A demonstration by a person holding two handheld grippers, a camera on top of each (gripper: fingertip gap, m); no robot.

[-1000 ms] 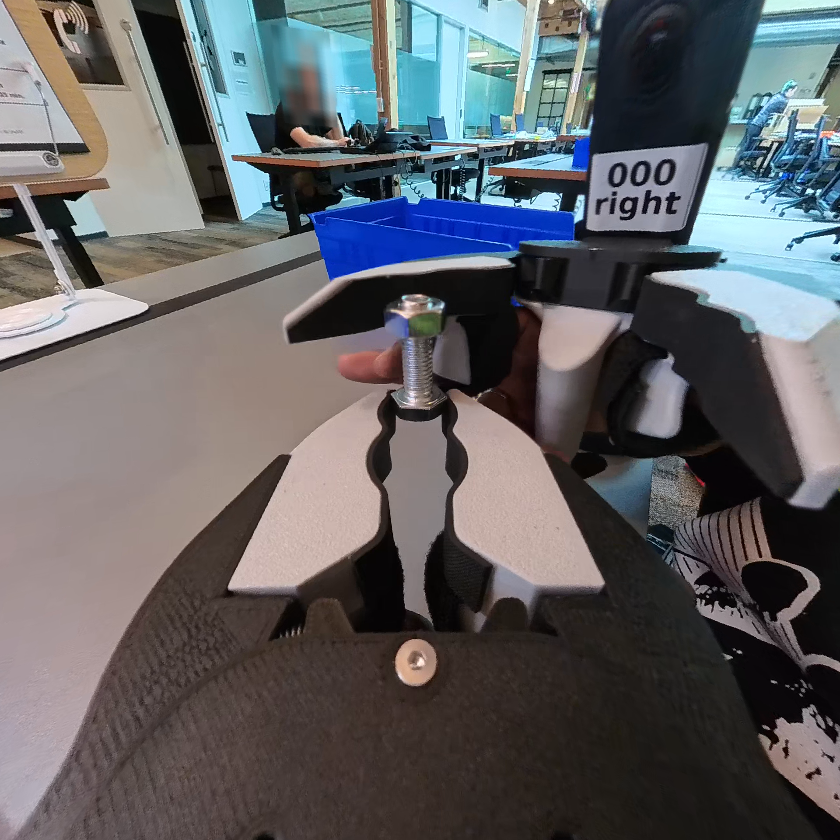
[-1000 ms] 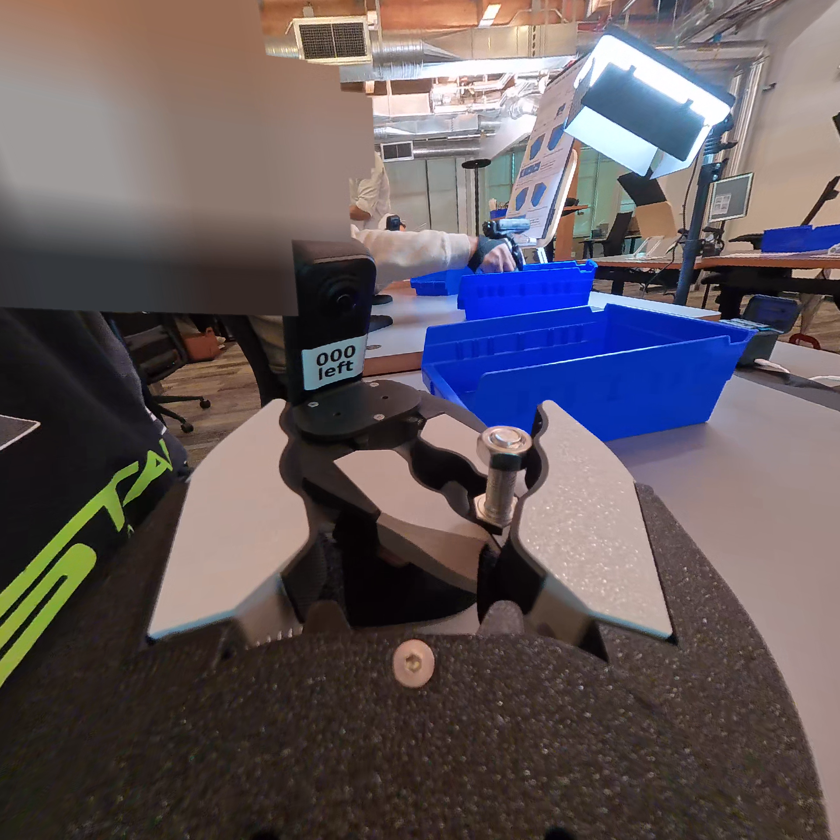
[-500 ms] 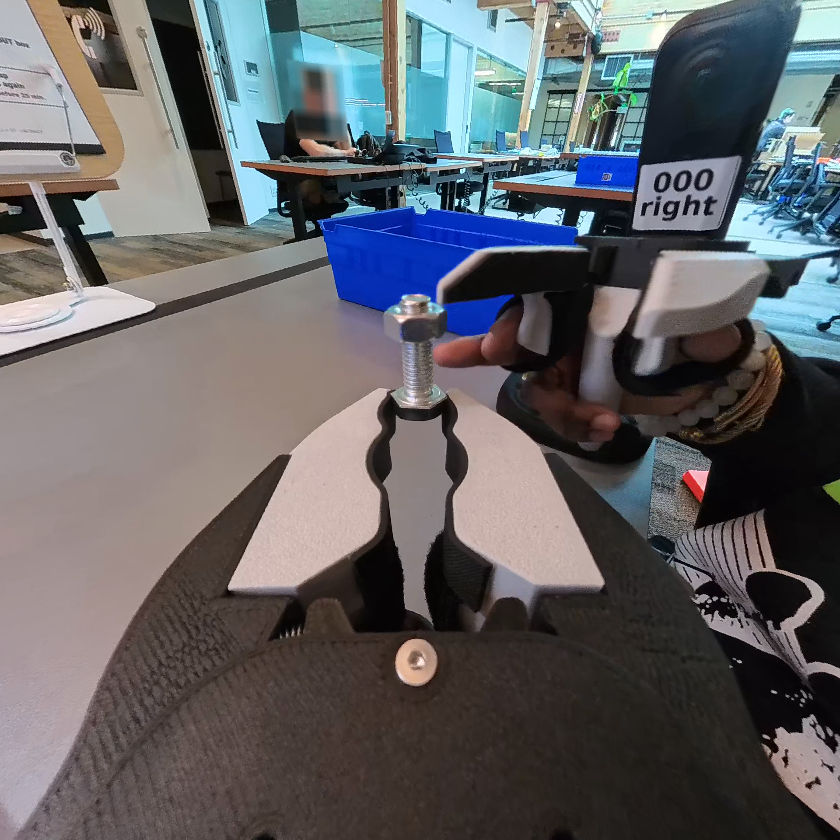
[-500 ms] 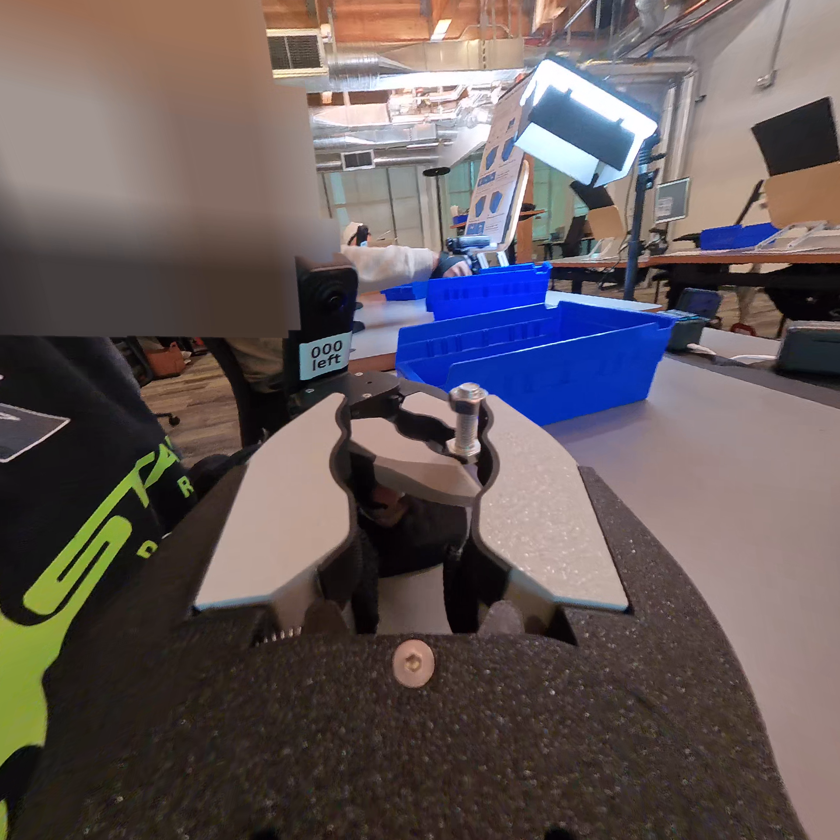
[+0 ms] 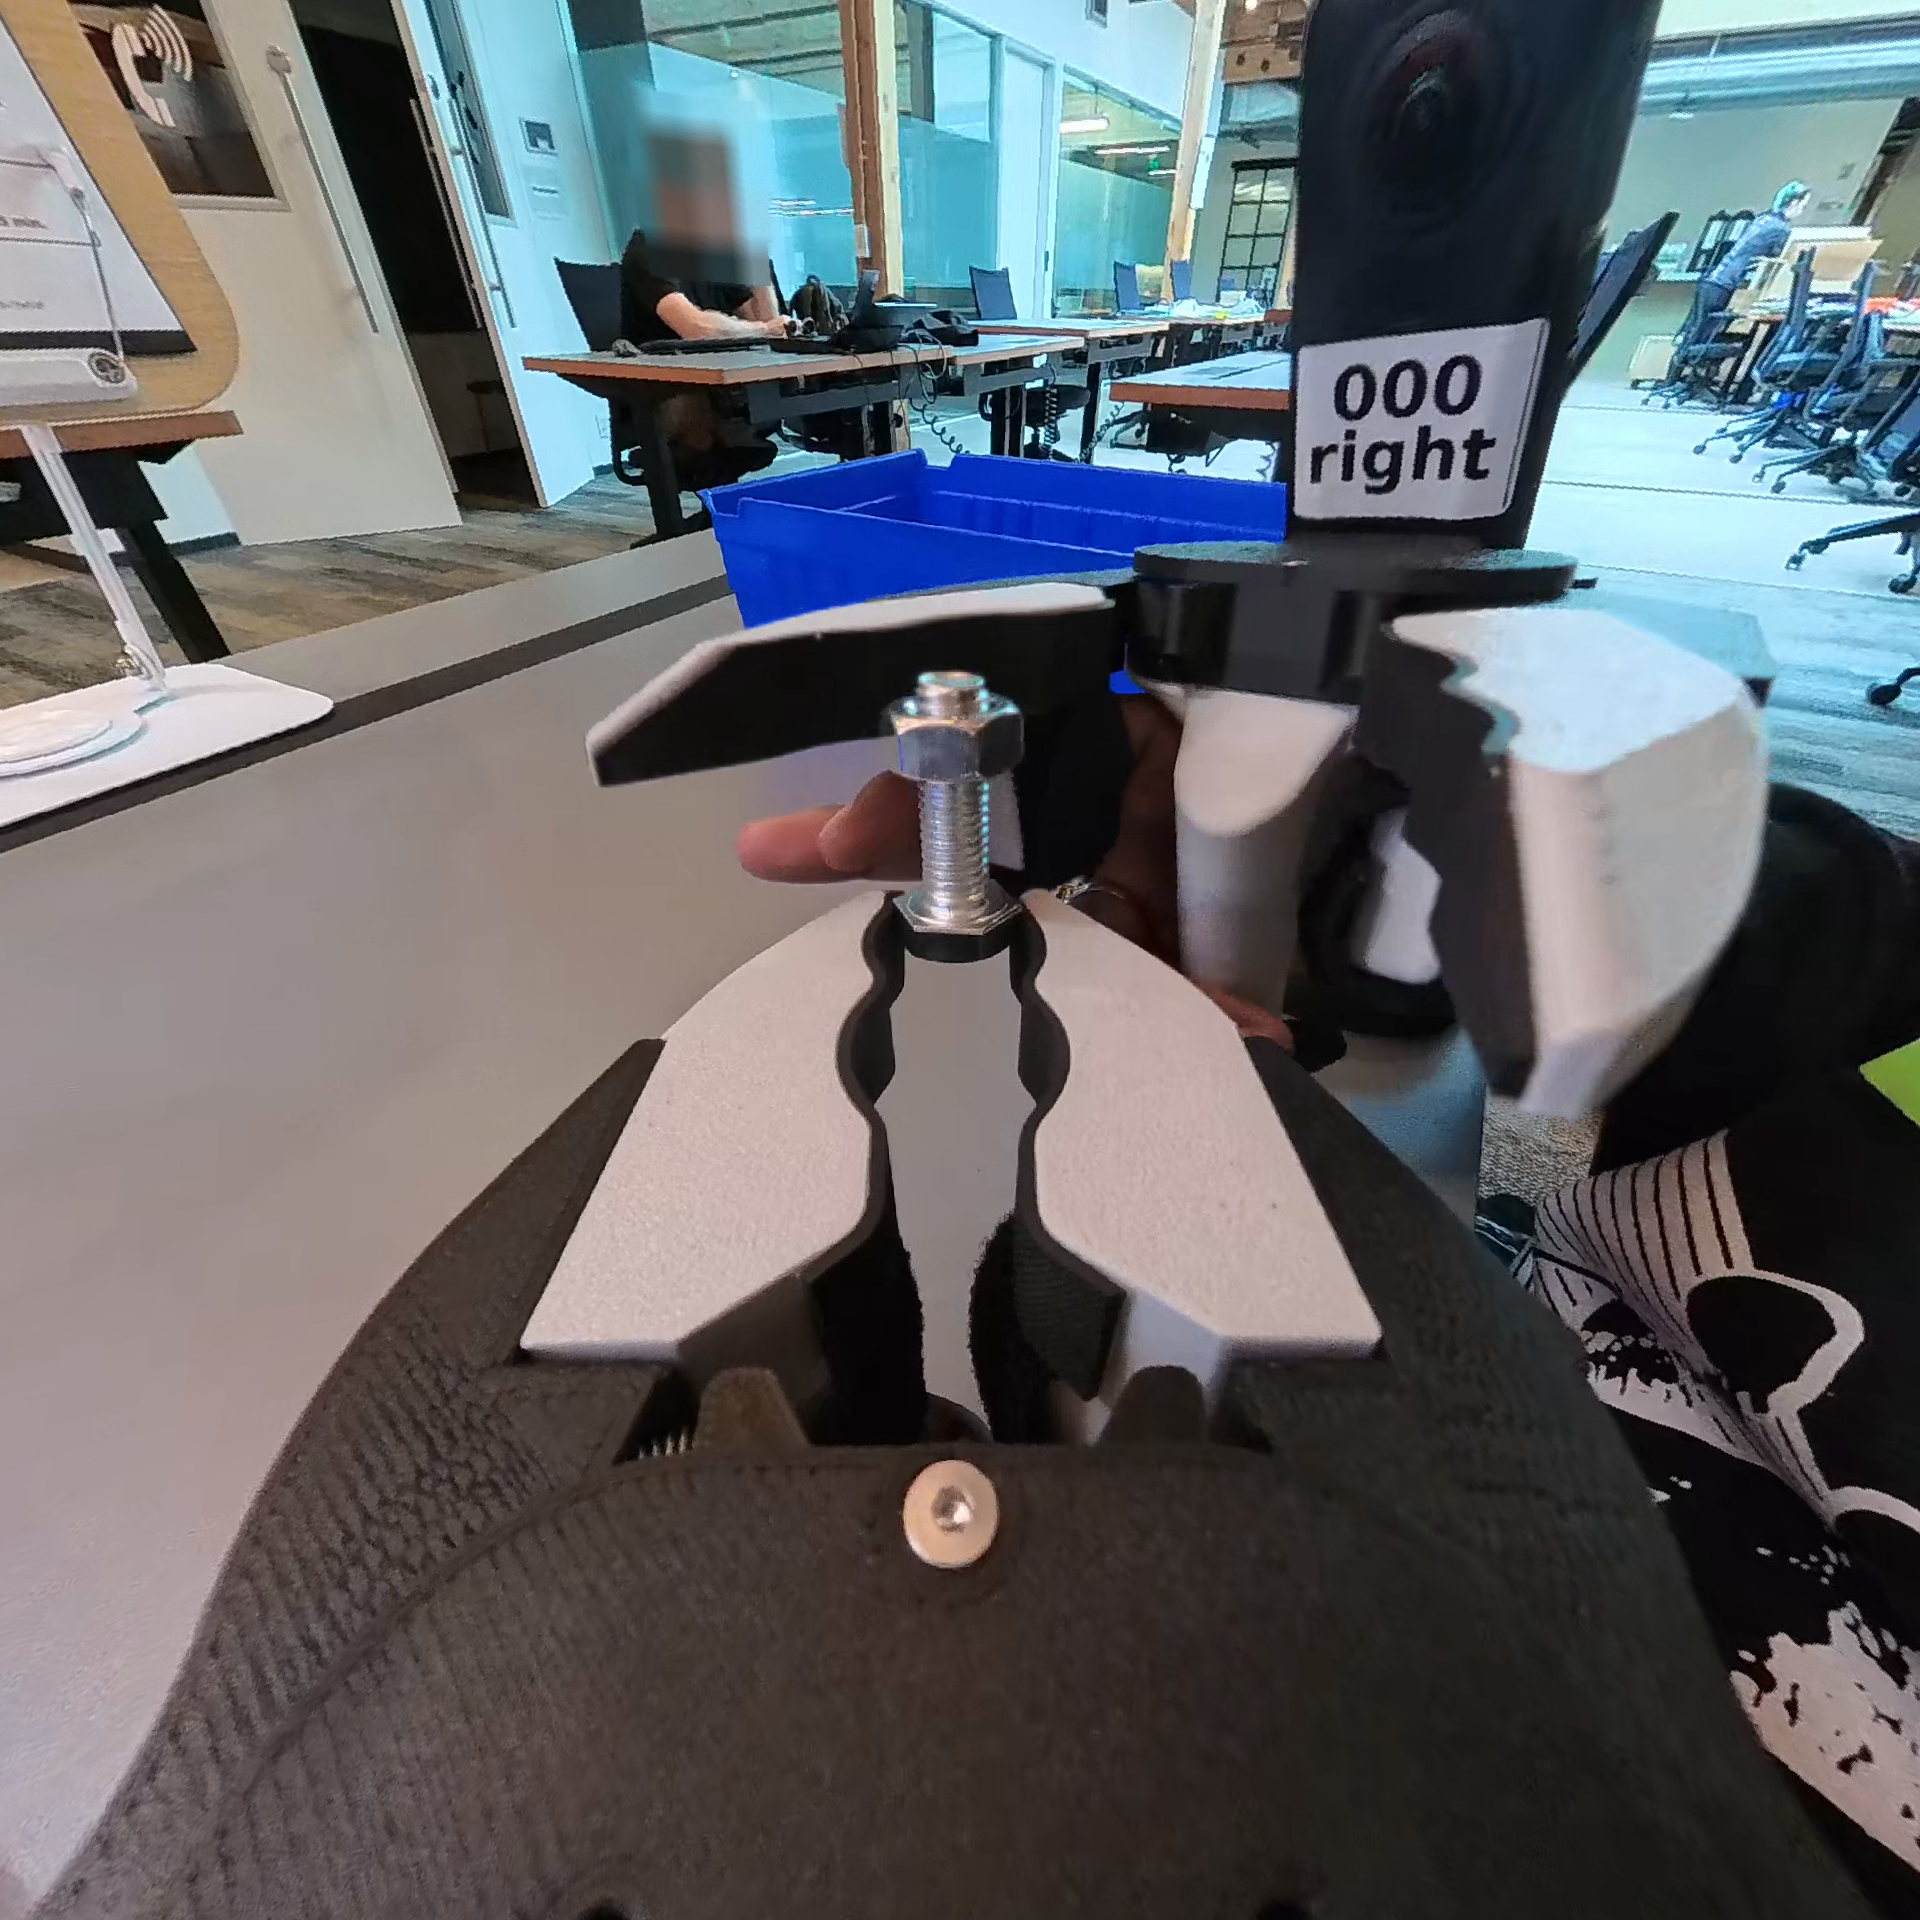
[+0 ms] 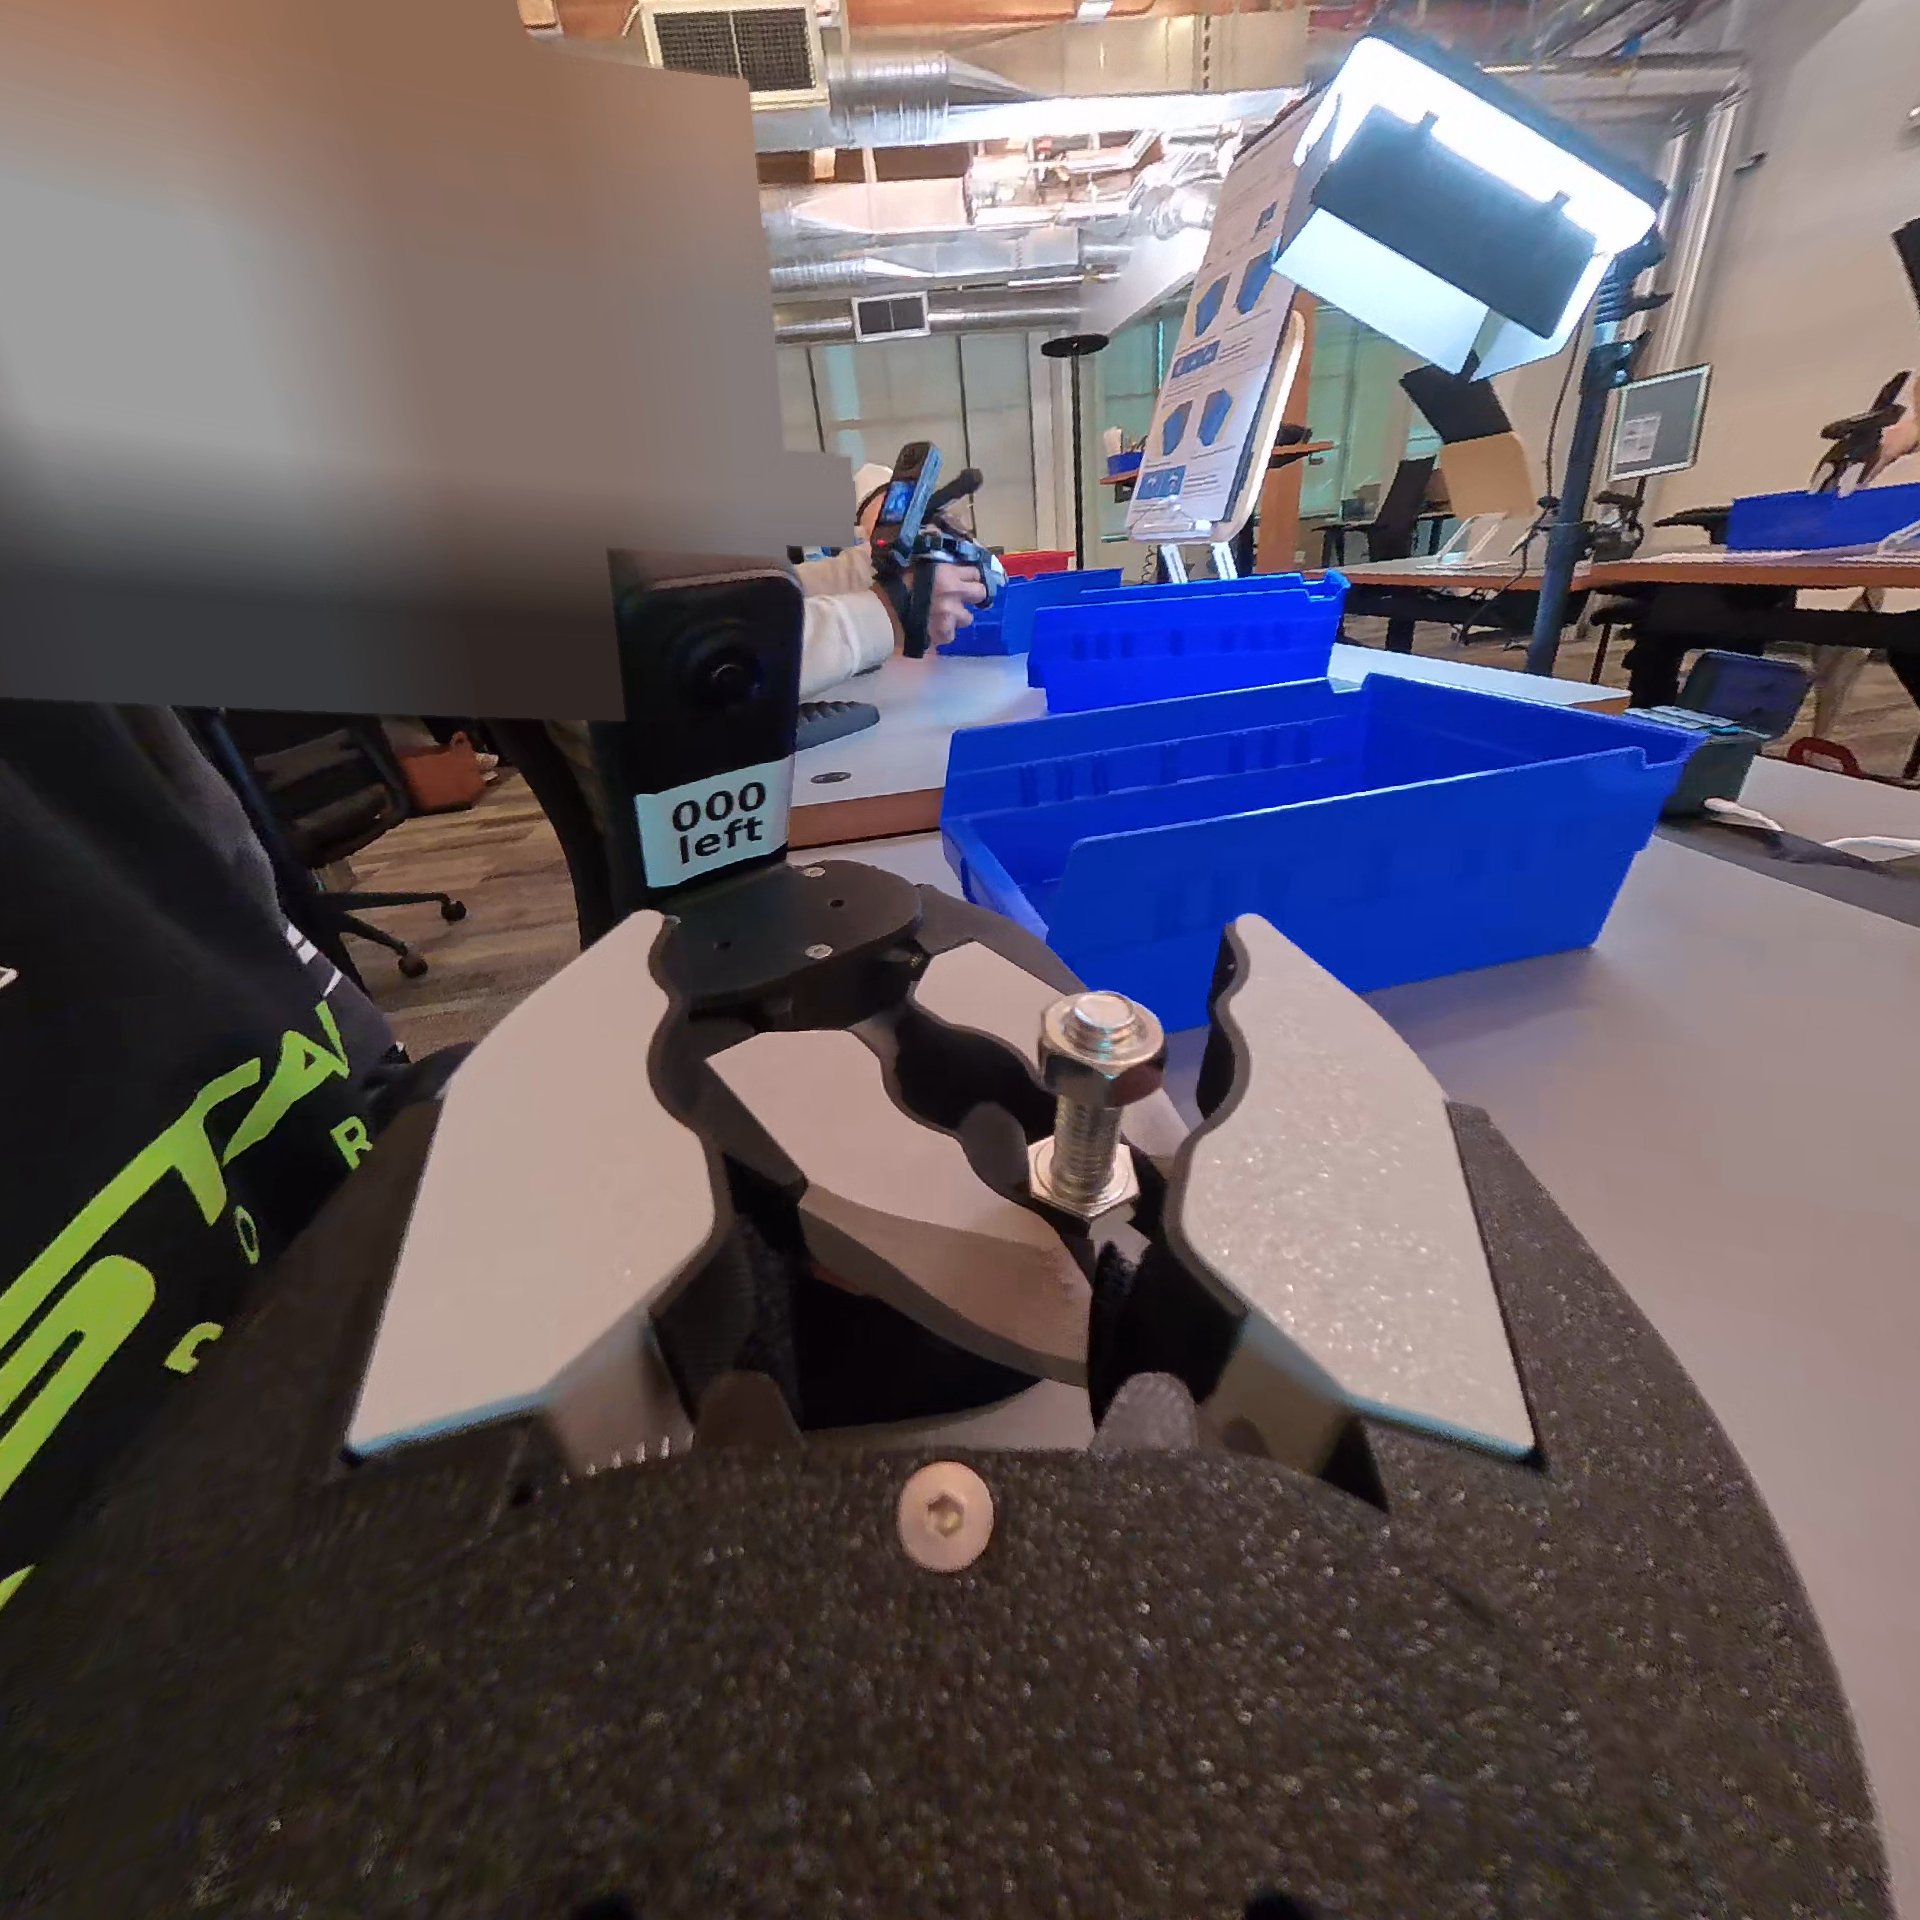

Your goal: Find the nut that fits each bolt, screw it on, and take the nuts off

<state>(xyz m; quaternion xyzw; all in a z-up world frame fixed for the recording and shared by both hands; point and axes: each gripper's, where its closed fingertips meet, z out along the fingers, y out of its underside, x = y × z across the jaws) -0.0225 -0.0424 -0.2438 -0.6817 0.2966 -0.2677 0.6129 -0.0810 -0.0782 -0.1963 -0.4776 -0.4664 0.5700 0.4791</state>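
A: Looking now, the right gripper (image 6: 1205,1049) has come back to the nut (image 5: 954,732), fingers spread around it.

B: And the bolt (image 5: 951,831)?

A: Upright, its head pinched in the left gripper (image 5: 954,935) above the table (image 5: 312,987). I think another turn follows.

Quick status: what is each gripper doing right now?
Left gripper: shut on the bolt by its head, nut up top.
Right gripper: open, fingers either side of the nut.
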